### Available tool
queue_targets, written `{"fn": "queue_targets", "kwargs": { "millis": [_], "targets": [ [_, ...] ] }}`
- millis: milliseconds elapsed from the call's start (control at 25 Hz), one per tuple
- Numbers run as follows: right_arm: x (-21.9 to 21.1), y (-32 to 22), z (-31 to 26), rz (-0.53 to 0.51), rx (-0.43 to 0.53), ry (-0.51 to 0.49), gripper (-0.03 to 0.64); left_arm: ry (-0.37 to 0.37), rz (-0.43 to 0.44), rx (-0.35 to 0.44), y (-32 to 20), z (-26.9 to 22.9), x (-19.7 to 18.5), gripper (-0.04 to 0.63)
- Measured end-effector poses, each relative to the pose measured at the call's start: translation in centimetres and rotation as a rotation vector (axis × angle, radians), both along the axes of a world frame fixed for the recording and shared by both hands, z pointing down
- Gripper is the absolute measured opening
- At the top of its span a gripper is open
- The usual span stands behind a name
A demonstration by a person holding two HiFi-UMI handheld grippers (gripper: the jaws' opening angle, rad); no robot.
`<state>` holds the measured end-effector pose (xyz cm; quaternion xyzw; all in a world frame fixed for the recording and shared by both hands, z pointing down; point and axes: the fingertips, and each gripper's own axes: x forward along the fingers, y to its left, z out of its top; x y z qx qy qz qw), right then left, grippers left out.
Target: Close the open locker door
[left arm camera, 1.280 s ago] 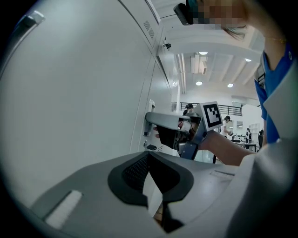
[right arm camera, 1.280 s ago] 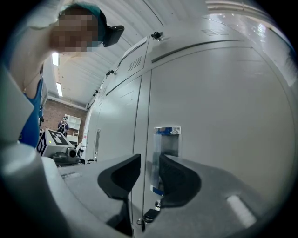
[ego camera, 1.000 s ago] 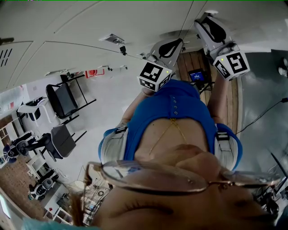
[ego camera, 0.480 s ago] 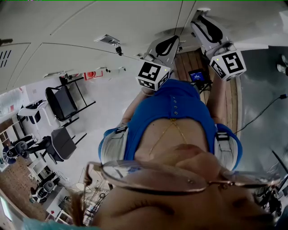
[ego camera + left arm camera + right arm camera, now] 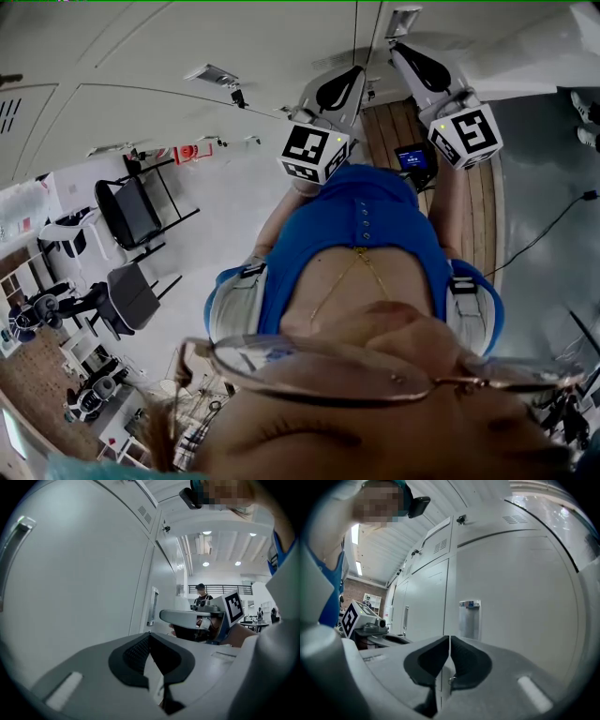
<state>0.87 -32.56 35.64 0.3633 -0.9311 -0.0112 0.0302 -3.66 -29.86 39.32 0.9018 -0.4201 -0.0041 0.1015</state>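
Note:
A row of pale grey locker doors (image 5: 187,47) fills the top of the head view. All doors in the right gripper view look flush, one with a recessed handle (image 5: 469,619). A broad door face (image 5: 70,573) runs close along the left gripper, with a handle (image 5: 152,606) further on. Which door is open I cannot tell. My left gripper (image 5: 337,89) points level at the lockers, its tips together on nothing (image 5: 150,637). My right gripper (image 5: 420,66) is beside it; its jaws have just been closing and now meet with nothing between them (image 5: 449,641).
The person's blue top (image 5: 361,234) and glasses fill the lower head view. Black folding chairs (image 5: 136,211) stand at the left. A wooden strip of floor with a small screen (image 5: 411,157) lies below the grippers. A cable (image 5: 544,234) trails at the right.
In the head view the right gripper has drifted a little left and toward the locker front. The left gripper has barely shifted.

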Motion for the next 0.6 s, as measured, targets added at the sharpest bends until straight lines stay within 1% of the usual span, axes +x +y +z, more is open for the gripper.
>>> {"fn": "queue_targets", "kwargs": {
  "millis": [80,600],
  "targets": [
    [0.1,0.5,0.1,-0.006,-0.006,-0.011,0.003,-0.001,-0.006,0.002,0.2,-0.1,0.2,0.0],
    [-0.5,4.5,1.9,-0.068,-0.061,-0.008,0.003,-0.022,-0.021,0.005,3.0,-0.5,1.9,-0.003]
  ]
}}
